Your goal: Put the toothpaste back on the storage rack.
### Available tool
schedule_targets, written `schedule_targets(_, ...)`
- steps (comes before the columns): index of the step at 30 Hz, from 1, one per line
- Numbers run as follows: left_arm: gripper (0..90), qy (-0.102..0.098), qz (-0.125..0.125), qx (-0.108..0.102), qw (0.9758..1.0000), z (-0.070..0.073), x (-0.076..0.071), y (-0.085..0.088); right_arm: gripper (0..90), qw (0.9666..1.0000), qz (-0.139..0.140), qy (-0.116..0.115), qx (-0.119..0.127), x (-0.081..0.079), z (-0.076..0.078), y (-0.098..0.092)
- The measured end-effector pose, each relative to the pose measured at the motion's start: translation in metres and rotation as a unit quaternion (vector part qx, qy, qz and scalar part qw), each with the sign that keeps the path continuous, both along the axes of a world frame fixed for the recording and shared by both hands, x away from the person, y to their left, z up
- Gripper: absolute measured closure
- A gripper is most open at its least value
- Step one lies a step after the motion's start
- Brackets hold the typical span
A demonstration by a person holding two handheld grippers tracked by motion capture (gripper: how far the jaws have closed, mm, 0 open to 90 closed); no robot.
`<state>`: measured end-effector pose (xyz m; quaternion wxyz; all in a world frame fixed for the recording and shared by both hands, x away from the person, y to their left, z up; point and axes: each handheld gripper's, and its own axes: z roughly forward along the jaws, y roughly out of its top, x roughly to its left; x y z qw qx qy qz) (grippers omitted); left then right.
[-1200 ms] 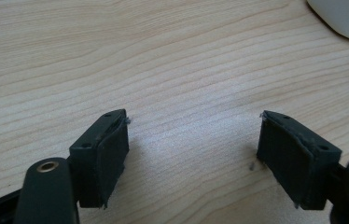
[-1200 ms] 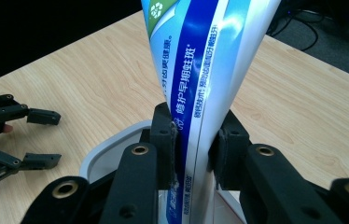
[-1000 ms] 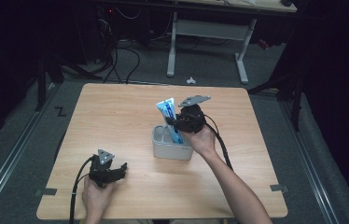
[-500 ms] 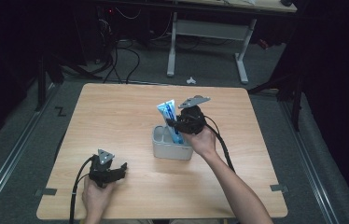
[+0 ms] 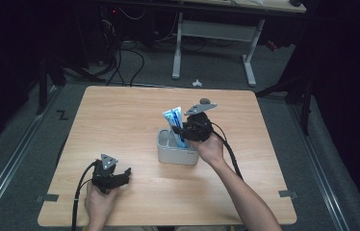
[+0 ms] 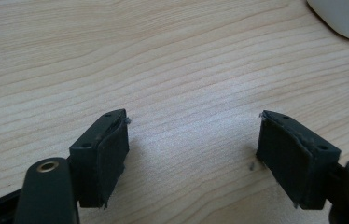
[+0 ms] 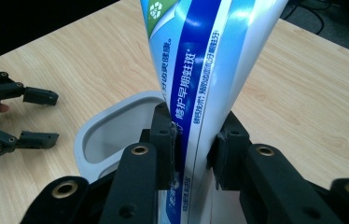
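The left claw (image 5: 122,174) rested low on the wooden table (image 5: 120,125) near its front edge, jaws spread wide with nothing between them. Farther right, the right claw (image 7: 195,140) pinched a blue-and-white toothpaste tube (image 7: 200,70), standing tilted in the grey holder (image 5: 175,154) mid-table.

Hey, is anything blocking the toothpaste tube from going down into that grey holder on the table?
Nothing visible does. The right gripper is shut on the toothpaste tube, which stands upright at the grey holder, its lower end hidden behind the jaws. The holder's open compartment looks empty. The left gripper rests open, well away.
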<state>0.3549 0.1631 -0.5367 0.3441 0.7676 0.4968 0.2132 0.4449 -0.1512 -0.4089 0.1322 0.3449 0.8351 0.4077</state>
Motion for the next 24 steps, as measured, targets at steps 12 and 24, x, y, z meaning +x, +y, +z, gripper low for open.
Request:
schedule_targets(12, 25.4, 0.000, 0.000, 0.000, 1.0000, 0.000, 0.000, 0.000, 73.0, 0.9998, 0.011, 0.001, -0.019, -0.006, -0.004, 0.004)
schedule_targets(24, 25.4, 0.000, 0.000, -0.001, 1.0000, 0.000, 0.000, 0.000, 72.4, 0.9996, 0.011, 0.003, -0.026, -0.005, -0.010, 0.007)
